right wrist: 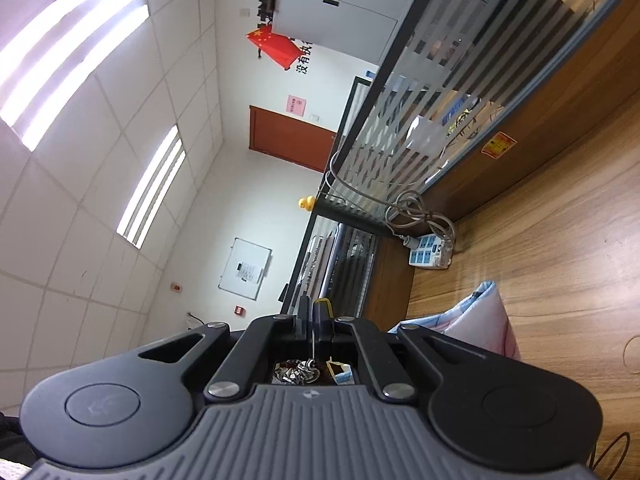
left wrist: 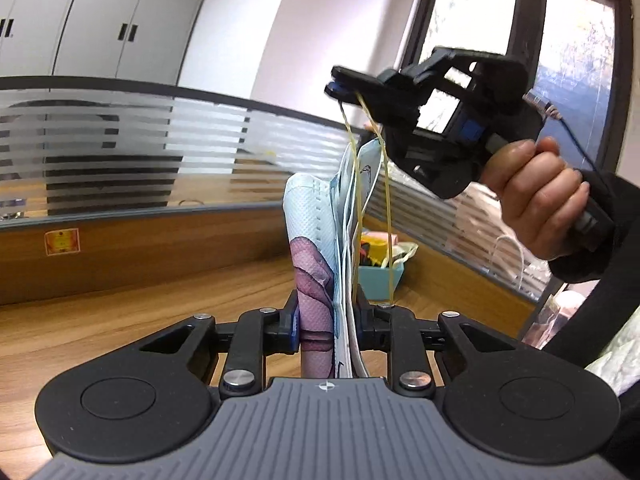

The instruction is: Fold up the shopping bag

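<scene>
Left gripper (left wrist: 326, 326): clamped on the folded shopping bag (left wrist: 316, 240), its pads pressing the bundled layers from both sides. The bag stands upright out of the jaws toward twelve o'clock in the left wrist view.

Right gripper (left wrist: 340, 86): at about one o'clock from the bag, held in the person's hand (left wrist: 536, 200); its fingers are pinched together on the thin yellow band (left wrist: 372, 200).

Yellow band: a loop stretched taut from the right gripper's tips down both sides of the bag's right edge, its lower end by the left gripper's right finger.

Right wrist view: the fingers (right wrist: 314, 316) are closed with a bit of yellow just past them; a corner of the bag (right wrist: 486, 312) shows at three o'clock over the wooden table (right wrist: 560, 240).

Where the bag is: off the table, carried in the left gripper — folded into a narrow bundle already.

Step in hand: the folding itself looks done; this is likely the securing step — drawing the band over the bundle to keep it shut.

Next move calls for: keeping the band taut while carrying it over the bag's top, and a firm left grip so the layers do not splay.

Background: a teal basket (left wrist: 384, 276) of small things sits beyond the bag at one o'clock.
</scene>
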Demonstrator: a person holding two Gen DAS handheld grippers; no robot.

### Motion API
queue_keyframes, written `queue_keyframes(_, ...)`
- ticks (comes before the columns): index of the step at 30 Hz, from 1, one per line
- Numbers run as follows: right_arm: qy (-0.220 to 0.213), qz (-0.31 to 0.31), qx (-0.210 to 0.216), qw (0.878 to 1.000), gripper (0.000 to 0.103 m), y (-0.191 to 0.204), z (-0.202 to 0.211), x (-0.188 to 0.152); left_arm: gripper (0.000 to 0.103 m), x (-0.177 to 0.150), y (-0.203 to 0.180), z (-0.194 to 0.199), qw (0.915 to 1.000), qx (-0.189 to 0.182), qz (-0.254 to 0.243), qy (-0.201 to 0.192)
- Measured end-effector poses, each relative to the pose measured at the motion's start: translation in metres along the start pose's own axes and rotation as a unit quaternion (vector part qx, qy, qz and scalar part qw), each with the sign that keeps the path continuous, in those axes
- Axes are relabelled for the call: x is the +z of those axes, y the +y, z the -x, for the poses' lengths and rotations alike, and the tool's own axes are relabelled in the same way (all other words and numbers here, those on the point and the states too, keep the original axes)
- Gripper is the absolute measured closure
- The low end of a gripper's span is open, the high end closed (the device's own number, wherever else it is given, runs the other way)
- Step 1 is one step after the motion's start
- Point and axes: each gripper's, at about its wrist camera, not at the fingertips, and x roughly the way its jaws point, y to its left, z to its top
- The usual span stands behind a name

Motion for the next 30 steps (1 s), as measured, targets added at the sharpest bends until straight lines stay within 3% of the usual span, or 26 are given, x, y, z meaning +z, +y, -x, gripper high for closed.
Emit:
queue_keyframes(8,-0.003,-0.016,0.012,1.0,0.102,-0.003,0.001,0.0,0.078,-0.002,0.009,0.001,0.9993,-0.005,0.037,0.004)
queue_keyframes(17,0.0,-0.011,-0.009,1.0,0.102,-0.005,-0.002,0.004,0.079,0.0,-0.001,0.009,0.9998,-0.015,0.001,-0.011)
queue_keyframes(25,0.033,0.023,-0.075,0.996,0.103,0.003,-0.009,0.018,0.079,0.004,-0.013,0.014,0.9984,-0.029,-0.046,-0.014)
queue_keyframes(30,0.068,0.081,-0.125,0.986,0.103,0.019,-0.017,0.026,0.08,0.006,-0.017,0.014,0.9971,-0.031,-0.07,-0.001)
